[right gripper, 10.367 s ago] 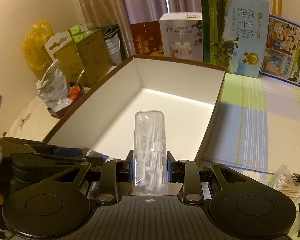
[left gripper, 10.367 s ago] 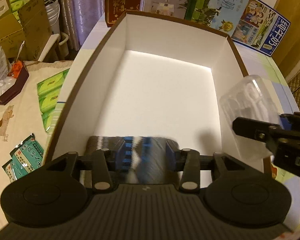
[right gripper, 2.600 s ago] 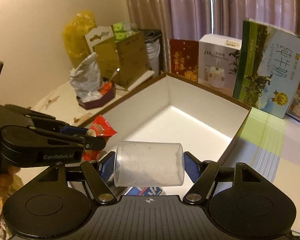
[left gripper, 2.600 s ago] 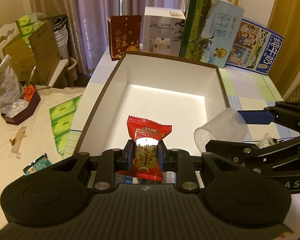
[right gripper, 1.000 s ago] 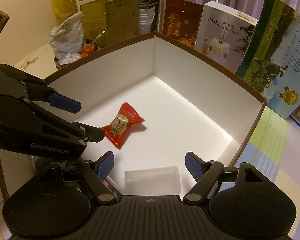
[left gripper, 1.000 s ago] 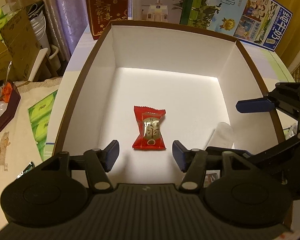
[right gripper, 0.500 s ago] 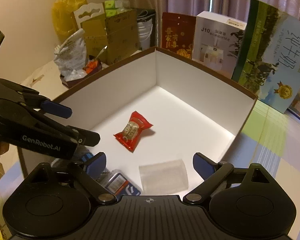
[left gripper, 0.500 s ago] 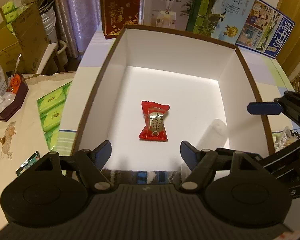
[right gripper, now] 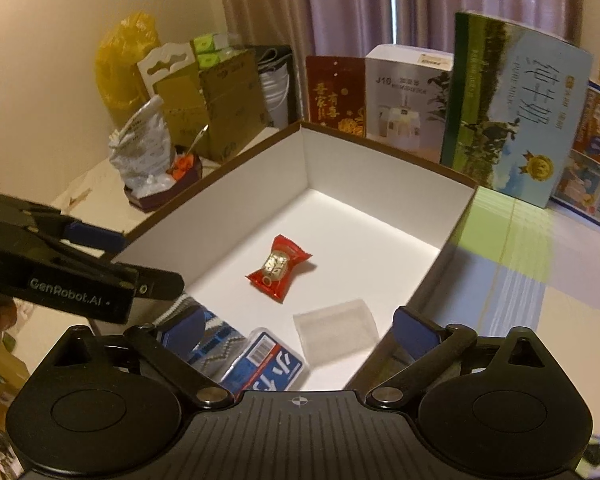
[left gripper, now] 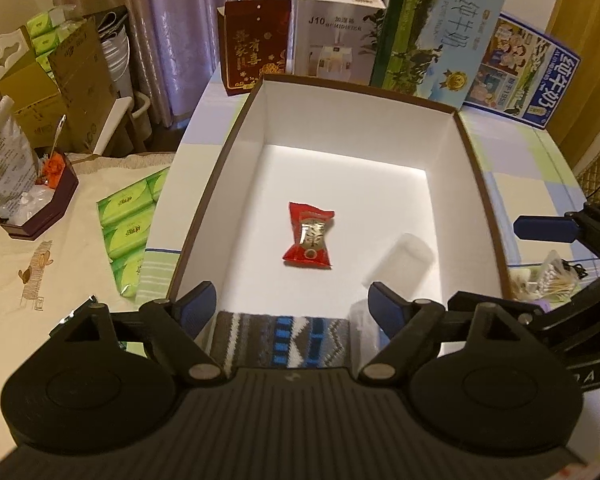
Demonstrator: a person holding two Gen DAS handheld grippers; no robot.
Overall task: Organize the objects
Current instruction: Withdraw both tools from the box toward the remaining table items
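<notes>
Just let go of both: candy [left gripper: 310, 236] and cup [right gripper: 335, 332] now lie in box [left gripper: 476, 168], my jaws wide, empty, backing off; I go for next item

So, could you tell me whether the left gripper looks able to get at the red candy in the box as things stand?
Probably yes. The left gripper is open above the near end of the box, and the red candy lies alone on the white floor ahead. The clear cup lies apart, to its right.

Box [left gripper: 236, 128] far half free; candy [left gripper: 309, 236], cup [right gripper: 335, 334] obstruct near.
</notes>
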